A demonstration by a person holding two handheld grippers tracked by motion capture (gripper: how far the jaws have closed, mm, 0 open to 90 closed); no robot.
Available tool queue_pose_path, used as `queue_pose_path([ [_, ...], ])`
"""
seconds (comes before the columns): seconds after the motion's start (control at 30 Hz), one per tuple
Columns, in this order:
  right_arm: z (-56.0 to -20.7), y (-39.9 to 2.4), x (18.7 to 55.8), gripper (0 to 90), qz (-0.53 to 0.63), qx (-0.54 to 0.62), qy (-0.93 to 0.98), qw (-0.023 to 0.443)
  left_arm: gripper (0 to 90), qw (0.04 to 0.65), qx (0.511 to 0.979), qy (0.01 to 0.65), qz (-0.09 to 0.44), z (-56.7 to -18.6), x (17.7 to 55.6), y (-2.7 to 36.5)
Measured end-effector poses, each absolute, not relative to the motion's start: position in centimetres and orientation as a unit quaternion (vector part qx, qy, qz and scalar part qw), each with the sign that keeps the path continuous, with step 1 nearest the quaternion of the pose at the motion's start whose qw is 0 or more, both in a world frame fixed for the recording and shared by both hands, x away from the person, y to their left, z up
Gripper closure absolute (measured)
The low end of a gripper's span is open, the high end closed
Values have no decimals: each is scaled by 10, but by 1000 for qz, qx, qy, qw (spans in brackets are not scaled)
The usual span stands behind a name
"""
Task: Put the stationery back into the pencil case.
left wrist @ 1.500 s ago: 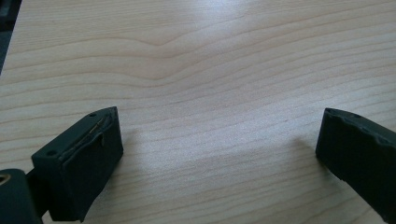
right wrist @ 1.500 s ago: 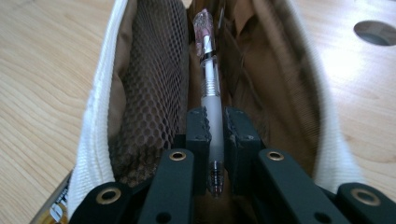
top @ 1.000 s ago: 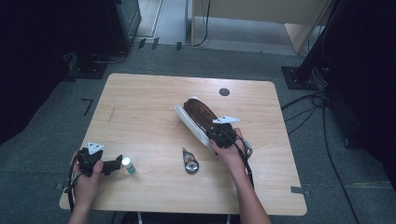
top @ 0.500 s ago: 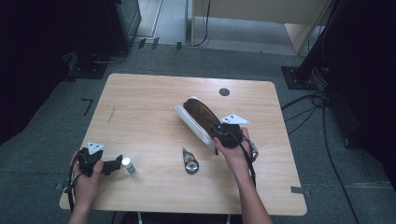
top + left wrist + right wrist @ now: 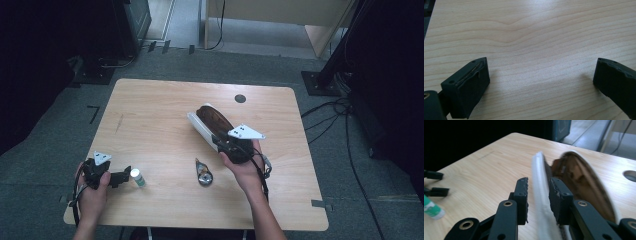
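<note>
A brown shoe (image 5: 211,116) with a white sole lies on its side in the middle of the wooden table (image 5: 150,125). My right gripper (image 5: 218,143) is at its near end. In the right gripper view the jaws (image 5: 537,185) straddle the white sole (image 5: 539,177) of the shoe (image 5: 579,176); they have just been opening, and a gap shows beside the left pad. My left gripper (image 5: 121,177) rests at the near left, open over bare wood (image 5: 539,75), its tips next to a small white and green tube (image 5: 136,177).
A small grey and brown object (image 5: 203,173) lies between the two hands. A dark round hole (image 5: 240,98) sits in the table's far right part. The tube (image 5: 431,210) and the left gripper's jaw tips (image 5: 434,182) show far left in the right gripper view.
My right hand has risen a little and shifted right at the shoe's near end, and its jaws stand wider around the sole. The left hand and the tube have stayed put.
</note>
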State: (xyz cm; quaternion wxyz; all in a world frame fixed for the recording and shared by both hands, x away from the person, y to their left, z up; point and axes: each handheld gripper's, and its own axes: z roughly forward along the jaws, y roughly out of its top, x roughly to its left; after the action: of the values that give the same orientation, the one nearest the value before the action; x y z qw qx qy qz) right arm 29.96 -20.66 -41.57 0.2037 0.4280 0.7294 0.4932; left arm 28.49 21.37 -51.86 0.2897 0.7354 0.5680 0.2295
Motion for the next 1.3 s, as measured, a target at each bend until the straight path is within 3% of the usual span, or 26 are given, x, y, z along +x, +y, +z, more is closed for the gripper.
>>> queue_pose_path([
  [0.5, -432, -146, 280, 547, 511, 372, 760, 151, 5, 290, 736, 568, 229, -519, 285, 214],
  [1.3, -458, -84, 266, 557, 523, 321, 784, 93, 5, 289, 736, 568, 229, -519, 285, 214],
])
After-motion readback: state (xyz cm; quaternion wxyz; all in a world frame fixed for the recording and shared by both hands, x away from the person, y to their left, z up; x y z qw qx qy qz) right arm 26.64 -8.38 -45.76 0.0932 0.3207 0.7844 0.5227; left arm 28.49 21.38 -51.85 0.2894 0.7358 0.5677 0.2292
